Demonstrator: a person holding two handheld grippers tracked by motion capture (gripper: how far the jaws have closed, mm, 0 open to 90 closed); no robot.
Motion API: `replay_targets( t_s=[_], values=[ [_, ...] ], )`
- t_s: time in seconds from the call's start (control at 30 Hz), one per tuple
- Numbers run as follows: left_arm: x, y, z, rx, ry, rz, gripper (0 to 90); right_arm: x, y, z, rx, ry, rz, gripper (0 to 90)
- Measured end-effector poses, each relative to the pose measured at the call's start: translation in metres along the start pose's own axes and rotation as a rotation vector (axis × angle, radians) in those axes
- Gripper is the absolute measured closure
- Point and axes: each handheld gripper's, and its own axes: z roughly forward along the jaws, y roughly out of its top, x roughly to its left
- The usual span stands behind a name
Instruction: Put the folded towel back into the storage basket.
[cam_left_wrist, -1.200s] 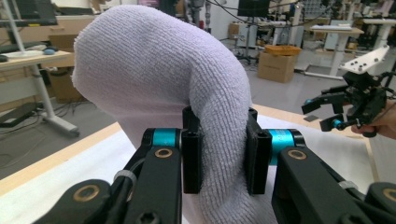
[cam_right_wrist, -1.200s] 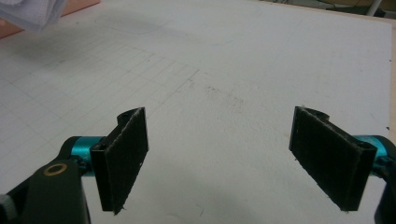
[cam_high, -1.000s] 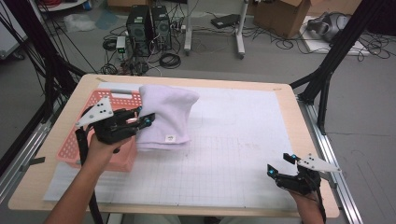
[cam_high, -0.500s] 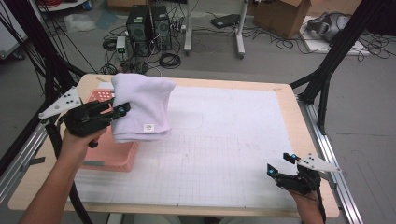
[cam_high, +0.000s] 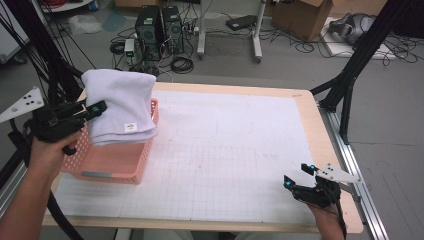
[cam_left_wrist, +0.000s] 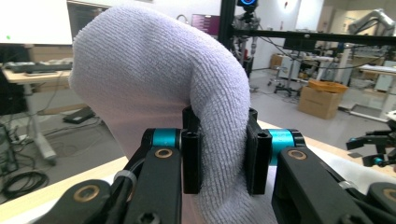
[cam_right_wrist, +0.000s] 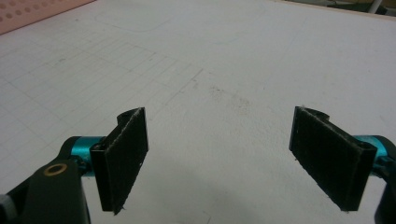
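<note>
A folded lavender towel (cam_high: 121, 105) hangs in the air over the pink plastic basket (cam_high: 114, 161) at the table's left. My left gripper (cam_high: 96, 109) is shut on the towel's left edge and holds it up. In the left gripper view the towel (cam_left_wrist: 154, 79) is pinched between the two black jaws and bulges above my left gripper (cam_left_wrist: 219, 156). My right gripper (cam_high: 299, 176) rests near the table's front right corner, open. In the right gripper view the right gripper (cam_right_wrist: 233, 161) has wide-apart pads with bare mat between them.
A white gridded mat (cam_high: 235, 145) covers most of the wooden table (cam_high: 300, 100). Black frame legs (cam_high: 350, 80) stand at the right edge and at the left. Computers and cables (cam_high: 160, 30) sit on the floor behind the table.
My left gripper has carried the towel leftward and upward, from over the basket's right side to above its left part. The right gripper has stayed still.
</note>
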Motion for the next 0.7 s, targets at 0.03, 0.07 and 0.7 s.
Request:
replay_targets(
  t_s=[0.03, 0.07, 0.7],
  values=[
    [0.002, -0.001, -0.003, 0.000, 0.004, -0.002, 73.2, 0.001, 0.000, 0.000, 0.002, 0.002, 0.001, 18.3],
    [0.003, -0.002, -0.005, 0.001, 0.010, -0.005, 73.2, 0.001, 0.000, 0.000, 0.002, 0.002, 0.001, 18.3],
    [0.032, -0.040, -0.029, 0.085, 0.044, -0.068, 73.1, 0.004, 0.001, 0.006, 0.024, 0.002, -0.013, 18.3]
  ],
)
